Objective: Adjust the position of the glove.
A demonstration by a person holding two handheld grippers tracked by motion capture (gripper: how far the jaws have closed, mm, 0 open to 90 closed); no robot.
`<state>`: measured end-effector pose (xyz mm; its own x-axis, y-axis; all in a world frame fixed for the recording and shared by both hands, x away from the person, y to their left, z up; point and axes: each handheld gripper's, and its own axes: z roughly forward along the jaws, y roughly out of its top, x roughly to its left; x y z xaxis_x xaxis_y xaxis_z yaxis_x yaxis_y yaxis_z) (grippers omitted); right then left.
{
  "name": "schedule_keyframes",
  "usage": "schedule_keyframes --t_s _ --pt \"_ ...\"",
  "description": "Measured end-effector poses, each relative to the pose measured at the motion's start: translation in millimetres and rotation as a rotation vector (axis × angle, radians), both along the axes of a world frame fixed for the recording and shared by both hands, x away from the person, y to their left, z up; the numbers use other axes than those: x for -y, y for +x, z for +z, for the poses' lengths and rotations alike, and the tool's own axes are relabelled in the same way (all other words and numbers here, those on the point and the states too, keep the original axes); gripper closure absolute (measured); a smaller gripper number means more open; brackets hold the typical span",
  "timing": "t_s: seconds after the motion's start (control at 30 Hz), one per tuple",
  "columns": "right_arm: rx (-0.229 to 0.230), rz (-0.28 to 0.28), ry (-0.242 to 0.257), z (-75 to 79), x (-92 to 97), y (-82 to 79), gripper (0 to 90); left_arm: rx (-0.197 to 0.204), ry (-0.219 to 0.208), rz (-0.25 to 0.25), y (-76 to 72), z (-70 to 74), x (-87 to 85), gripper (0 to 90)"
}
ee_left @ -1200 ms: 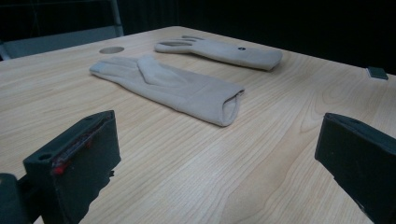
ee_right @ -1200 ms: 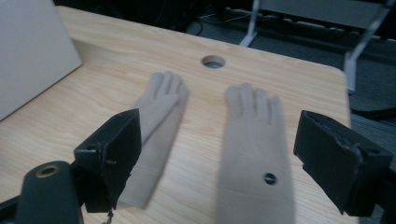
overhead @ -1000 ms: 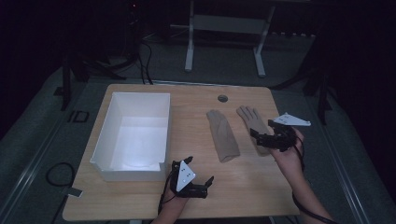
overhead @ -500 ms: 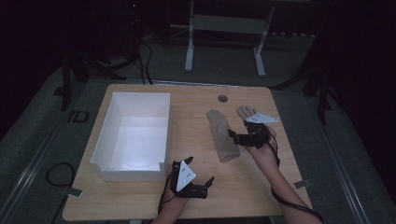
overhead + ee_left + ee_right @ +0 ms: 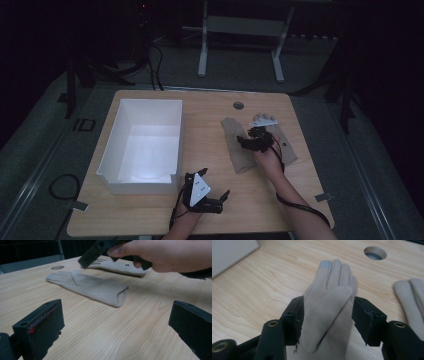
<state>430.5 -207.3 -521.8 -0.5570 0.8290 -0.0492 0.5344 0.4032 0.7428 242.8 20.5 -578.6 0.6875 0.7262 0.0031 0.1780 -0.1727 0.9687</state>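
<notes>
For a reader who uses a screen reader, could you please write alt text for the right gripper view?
The right gripper has its two black jaws on either side of a beige glove lying flat on the wooden table, closing in but not yet pinching it. A second beige glove lies at the right edge, and a round hole in the table is beyond.

Our left gripper point(image 5: 223, 196) is black, with a pale three-cornered plate on top dotted with small dark holes. Its two jaws are blocky black wedges; the one on the left of the left gripper view shows a red edge along its inner pad and a round hole near the tip. Our right gripper point(image 5: 242, 143) is black too, under the same pale plate, and its jaws carry brass-ringed screw holes behind them. A black cable trails from it along our bare forearm.
</notes>
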Motion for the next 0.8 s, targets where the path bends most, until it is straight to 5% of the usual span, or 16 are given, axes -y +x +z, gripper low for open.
schedule_keyframes --t_s 0.43,0.5,0.6,0.8 --pt "-0.068 -0.039 -0.004 -37.6 -2.4 23.5 48.3 0.002 0.003 -0.002 -0.4 0.0 0.4 0.2" --pt "-0.059 -0.032 0.001 -39.3 -2.3 22.1 53.2 0.000 0.000 -0.001 -0.2 0.0 0.4 0.2" --pt "-0.058 -0.022 -0.017 -38.4 -4.9 21.4 74.8 0.001 0.000 0.001 -0.4 0.0 0.4 0.2" --pt "-0.080 -0.051 -0.005 -26.4 -10.1 17.8 80.2 -0.003 -0.002 0.003 0.1 0.0 0.0 0.2"
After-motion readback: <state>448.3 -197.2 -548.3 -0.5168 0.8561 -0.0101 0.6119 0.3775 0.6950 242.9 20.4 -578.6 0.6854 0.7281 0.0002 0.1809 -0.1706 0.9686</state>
